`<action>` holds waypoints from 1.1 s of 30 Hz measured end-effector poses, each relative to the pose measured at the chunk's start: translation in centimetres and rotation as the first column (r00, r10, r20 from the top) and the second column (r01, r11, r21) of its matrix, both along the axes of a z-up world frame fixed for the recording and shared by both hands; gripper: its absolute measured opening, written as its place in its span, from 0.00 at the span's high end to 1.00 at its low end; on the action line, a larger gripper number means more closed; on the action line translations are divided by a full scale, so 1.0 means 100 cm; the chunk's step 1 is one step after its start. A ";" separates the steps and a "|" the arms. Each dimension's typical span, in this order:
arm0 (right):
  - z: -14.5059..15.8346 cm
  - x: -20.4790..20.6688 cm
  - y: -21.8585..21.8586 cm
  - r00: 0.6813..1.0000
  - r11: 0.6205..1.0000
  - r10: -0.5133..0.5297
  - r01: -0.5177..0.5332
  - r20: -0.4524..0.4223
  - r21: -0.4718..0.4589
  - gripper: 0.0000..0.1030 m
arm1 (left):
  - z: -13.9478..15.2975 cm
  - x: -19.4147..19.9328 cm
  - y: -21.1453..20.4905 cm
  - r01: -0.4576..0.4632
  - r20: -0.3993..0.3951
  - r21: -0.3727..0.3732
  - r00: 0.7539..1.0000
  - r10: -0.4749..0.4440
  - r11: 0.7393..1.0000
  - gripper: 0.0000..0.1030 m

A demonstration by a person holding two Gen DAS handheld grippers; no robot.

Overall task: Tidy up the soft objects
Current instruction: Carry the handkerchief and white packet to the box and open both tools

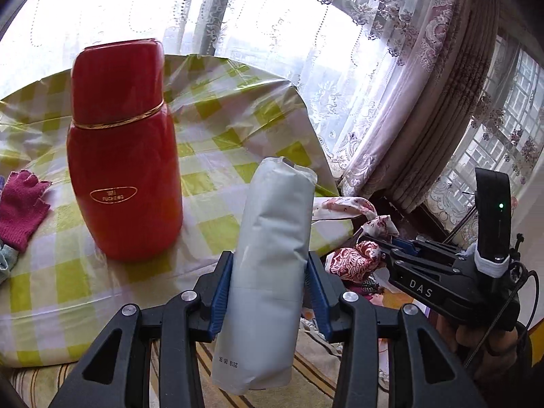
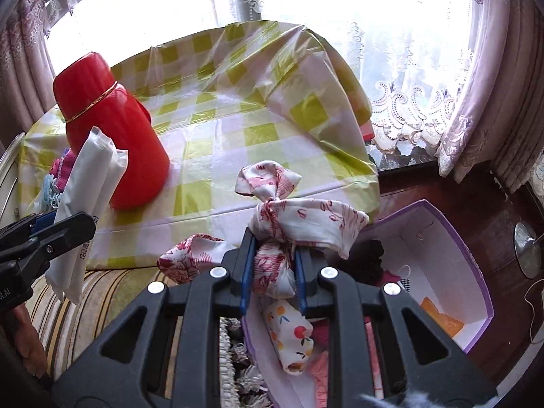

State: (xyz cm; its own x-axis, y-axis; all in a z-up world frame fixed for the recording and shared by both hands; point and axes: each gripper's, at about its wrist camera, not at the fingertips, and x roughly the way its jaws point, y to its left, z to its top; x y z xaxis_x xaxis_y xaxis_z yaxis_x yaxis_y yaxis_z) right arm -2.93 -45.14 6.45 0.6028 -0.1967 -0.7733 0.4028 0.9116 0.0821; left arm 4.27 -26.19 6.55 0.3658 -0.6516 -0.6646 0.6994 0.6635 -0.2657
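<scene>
So both hands are loaded right now. My left gripper (image 1: 268, 292) is clamped on a white plastic-wrapped packet (image 1: 272, 255), standing roughly upright between the blue pads, held a bit below its middle. It's in the air just off the near edge of the table (image 1: 221, 129) with the yellow checked cover, next to the red flask (image 1: 124, 153). The packet looks light and squishy with a slick wrapper, so I'd guess it can slide if I loosen at all. Mid-body grip seems right, since the ends are just crimped film.

My right gripper (image 2: 273, 272) is closed on a red-and-white patterned cloth (image 2: 289, 217) that's knotted in the middle. The jaws pinch the bunched part just under the knot and the loose ends flop out on both sides. Super soft and floppy, nothing fragile, and the knot is the only firm spot worth grabbing. It hangs right over the near edge of the purple box (image 2: 476, 258), which already has other fabric bits in it, including a little roll with fruit print (image 2: 292, 340).

A pink glove (image 1: 22, 207) sits on the table, untouched.
</scene>
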 end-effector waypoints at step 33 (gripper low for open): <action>-0.110 -0.096 -0.088 0.942 0.988 -0.146 0.127 -0.303 -0.084 0.40 | -0.115 -0.031 -0.170 0.556 -0.231 0.496 0.825 -0.516 0.667 0.43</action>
State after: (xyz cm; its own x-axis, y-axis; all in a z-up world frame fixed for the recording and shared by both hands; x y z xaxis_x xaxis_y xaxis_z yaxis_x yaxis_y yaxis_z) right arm -12.49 -53.99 -4.59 0.3015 -0.3143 -0.9002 0.5203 0.8454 -0.1209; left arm 1.15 -43.17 -4.91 0.0074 -0.2657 -0.9640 0.9728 0.2249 -0.0545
